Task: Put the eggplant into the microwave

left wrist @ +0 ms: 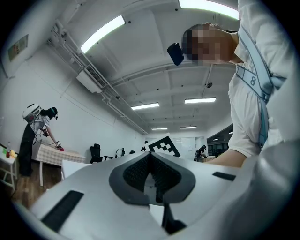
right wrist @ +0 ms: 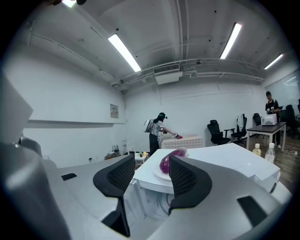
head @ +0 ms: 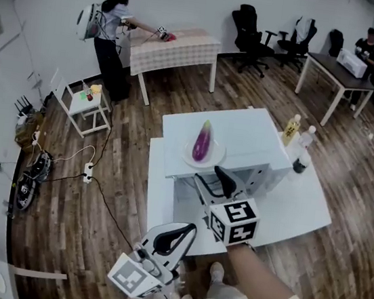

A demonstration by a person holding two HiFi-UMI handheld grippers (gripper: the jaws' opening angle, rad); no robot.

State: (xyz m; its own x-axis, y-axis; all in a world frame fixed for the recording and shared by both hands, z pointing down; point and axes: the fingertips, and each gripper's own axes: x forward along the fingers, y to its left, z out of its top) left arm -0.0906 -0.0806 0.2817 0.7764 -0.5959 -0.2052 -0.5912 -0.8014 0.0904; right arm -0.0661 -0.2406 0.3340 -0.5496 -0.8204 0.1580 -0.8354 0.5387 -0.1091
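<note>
A purple eggplant [head: 202, 143] lies on a white plate [head: 187, 155] on top of the white microwave [head: 248, 129]. In the right gripper view the eggplant [right wrist: 165, 164] and plate [right wrist: 158, 176] show just beyond the jaws, above the microwave [right wrist: 225, 157], whose front looks open onto a pale cavity. My right gripper [head: 214, 178] is level in front of the microwave, open, nothing between its fingers [right wrist: 151, 164]. My left gripper [head: 192, 230] sits lower and nearer to me, shut and empty [left wrist: 151, 157].
The microwave stands on a white table [head: 305, 209]. Bottles [head: 291, 130] stand to its right. A person [head: 111, 26] works at a checkered table [head: 180, 45] at the back. Office chairs [head: 250, 31], a small side table [head: 86, 108] and floor cables [head: 88, 170] surround.
</note>
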